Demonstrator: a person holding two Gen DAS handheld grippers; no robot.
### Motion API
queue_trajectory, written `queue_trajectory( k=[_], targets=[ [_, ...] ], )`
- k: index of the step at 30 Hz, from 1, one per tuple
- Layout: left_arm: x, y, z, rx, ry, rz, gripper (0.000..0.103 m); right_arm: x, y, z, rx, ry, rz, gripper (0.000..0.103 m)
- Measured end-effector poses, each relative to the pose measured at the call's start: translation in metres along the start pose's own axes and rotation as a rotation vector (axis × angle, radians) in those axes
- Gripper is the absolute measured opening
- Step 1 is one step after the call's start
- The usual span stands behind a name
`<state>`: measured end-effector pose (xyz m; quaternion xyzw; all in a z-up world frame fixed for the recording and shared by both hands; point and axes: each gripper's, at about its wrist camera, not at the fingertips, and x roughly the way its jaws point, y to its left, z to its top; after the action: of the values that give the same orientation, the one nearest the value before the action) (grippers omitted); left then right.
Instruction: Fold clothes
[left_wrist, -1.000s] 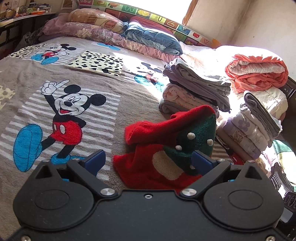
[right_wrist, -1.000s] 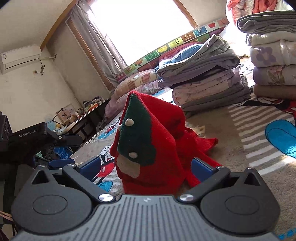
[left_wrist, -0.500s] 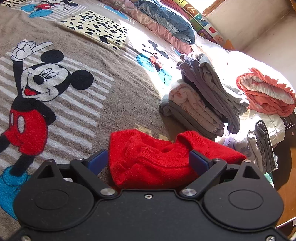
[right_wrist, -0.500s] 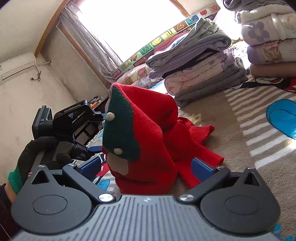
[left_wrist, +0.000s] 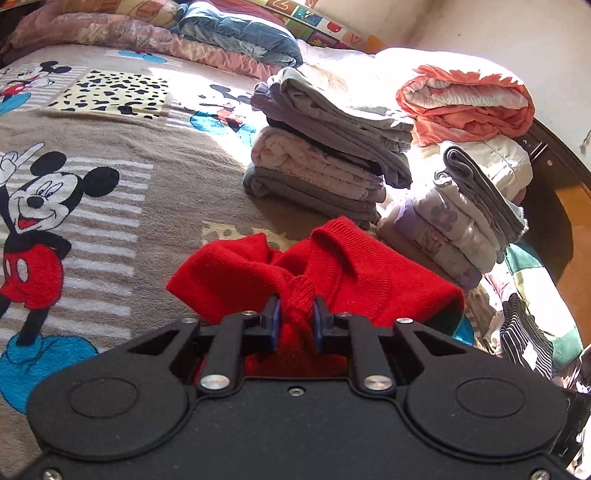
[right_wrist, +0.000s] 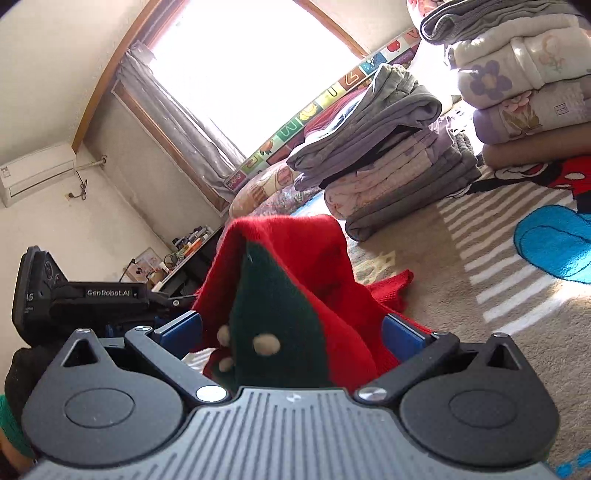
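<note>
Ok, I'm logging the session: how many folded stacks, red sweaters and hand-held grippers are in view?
Folded stacks: 2 (grey-topped stack, floral stack)
Red sweater: 1
Hand-held grippers: 2 (left hand-held gripper, right hand-held gripper)
Total: 5

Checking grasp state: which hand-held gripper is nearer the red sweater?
Left. The left hand-held gripper is shut on the red sweater; the right hand-held gripper is open, straddling its raised fold without clamping.
</note>
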<state>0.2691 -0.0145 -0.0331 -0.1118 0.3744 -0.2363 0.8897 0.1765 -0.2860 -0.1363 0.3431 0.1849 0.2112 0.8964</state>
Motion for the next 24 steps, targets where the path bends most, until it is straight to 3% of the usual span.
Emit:
queue_trajectory(
  k=[5, 9, 13, 20, 24],
  targets=[
    [-0.043, -0.036, -0.035, 0.225, -0.065, 0.022, 0.015, -0.028, -0.004, 0.006, 0.055, -0.053, 0.080, 0.103],
    [-0.071, -0.044, -0.069, 0.287, -0.081, 0.027, 0.014, -0.045, -0.009, 0.003, 0.117, -0.045, 0.113, 0.103],
    [-0.096, -0.049, -0.109, 0.304, -0.083, 0.035, 0.014, -0.056, -0.010, -0.002, 0.154, -0.022, 0.125, 0.103],
    [-0.127, -0.051, -0.168, 0.247, -0.087, 0.047, 0.014, -0.073, -0.001, -0.018, 0.165, 0.041, 0.123, 0.103],
    [-0.136, -0.059, -0.201, 0.266, -0.052, 0.053, 0.014, -0.082, 0.012, -0.030, 0.142, 0.080, 0.130, 0.102]
  ],
)
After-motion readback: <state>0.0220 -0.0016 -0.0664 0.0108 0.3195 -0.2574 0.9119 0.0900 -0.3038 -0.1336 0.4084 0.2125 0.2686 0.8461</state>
